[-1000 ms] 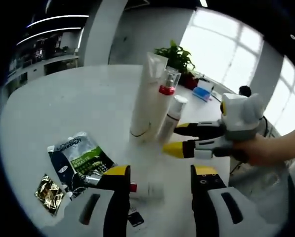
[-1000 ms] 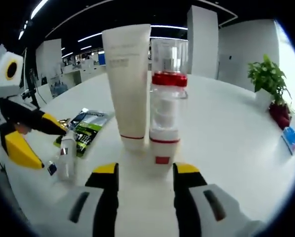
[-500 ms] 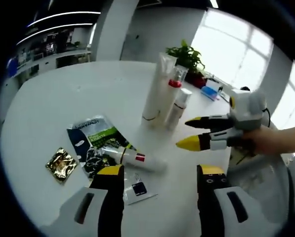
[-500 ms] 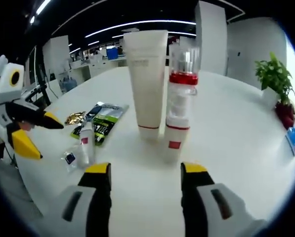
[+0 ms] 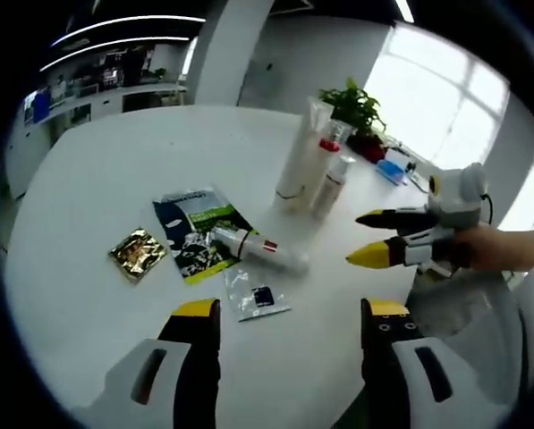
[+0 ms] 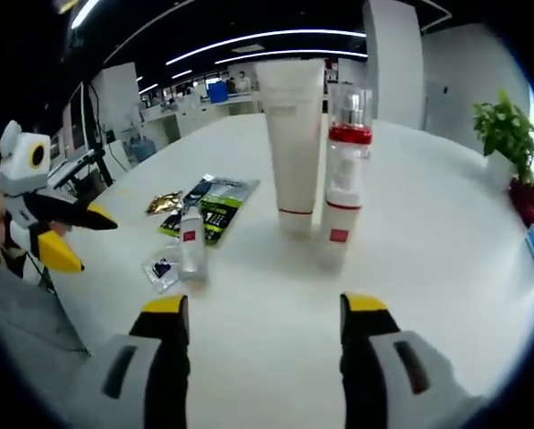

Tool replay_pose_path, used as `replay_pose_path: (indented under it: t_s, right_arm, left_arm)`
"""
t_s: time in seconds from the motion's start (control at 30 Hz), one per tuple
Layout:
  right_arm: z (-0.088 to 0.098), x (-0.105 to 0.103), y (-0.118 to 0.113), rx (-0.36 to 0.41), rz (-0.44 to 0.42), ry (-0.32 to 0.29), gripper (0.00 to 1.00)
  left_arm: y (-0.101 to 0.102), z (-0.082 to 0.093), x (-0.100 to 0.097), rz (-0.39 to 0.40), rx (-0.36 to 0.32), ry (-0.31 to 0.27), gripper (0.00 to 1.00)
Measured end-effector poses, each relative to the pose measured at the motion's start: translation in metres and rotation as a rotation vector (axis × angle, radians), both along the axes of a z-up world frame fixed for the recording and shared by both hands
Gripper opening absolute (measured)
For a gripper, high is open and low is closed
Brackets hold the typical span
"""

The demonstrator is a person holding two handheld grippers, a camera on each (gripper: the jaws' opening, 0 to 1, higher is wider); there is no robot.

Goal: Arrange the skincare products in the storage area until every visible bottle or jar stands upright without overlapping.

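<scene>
1. counter (image 5: 114, 179) – smooth white top, slight sheen, soft reflections of light
2. tall tube (image 6: 292, 134) – matt cream plastic
3. pump bottle (image 6: 346, 170) – clear glossy plastic cap, red glossy bands, white plastic body
4. small bottle (image 5: 258, 251) lying down – white glossy plastic, red label
5. gold sachet (image 5: 137, 254) – crinkled shiny foil
6. green-black pouch (image 5: 195, 228) – glossy printed film
7. clear sachet (image 5: 256, 298) – thin see-through plastic
8. left tool (image 5: 289, 313), right tool (image 6: 267, 308) – matt black plastic jaws, yellow tips, light grey plastic bodies
</scene>
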State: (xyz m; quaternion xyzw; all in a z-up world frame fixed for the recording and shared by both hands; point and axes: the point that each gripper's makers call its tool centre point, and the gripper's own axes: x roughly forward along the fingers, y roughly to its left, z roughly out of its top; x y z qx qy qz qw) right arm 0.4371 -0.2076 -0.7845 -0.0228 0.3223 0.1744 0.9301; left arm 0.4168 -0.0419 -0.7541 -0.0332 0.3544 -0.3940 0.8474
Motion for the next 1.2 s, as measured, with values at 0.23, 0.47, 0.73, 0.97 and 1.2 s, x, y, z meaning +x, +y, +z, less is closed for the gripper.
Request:
replay_pose_path:
  t_s: [0.23,0.47,0.73,0.97,1.2]
  right_arm:
    - [0.008,-0.014,0.002,0.024,0.025,0.01,0.75]
    - [0.013,-0.026,0.0,0.043,0.03,0.014,0.76]
    - [0.024,-0.036,0.01,0.068,0.064,0.011,0.8]
    - [0.034,-0.042,0.02,0.075,0.119,-0.008,0.86]
    - [0.044,-0.051,0.027,0.084,0.154,-0.018,0.91]
  left_arm:
    - [0.009,0.003,-0.013,0.022,-0.006,0.007,0.64]
    - [0.021,0.008,-0.025,0.048,-0.018,0.02,0.68]
    - [0.033,0.017,-0.035,0.086,-0.018,0.013,0.73]
    - [0.039,0.023,-0.044,0.111,-0.019,0.009,0.77]
    - [0.045,0.028,-0.052,0.134,-0.021,0.003,0.8]
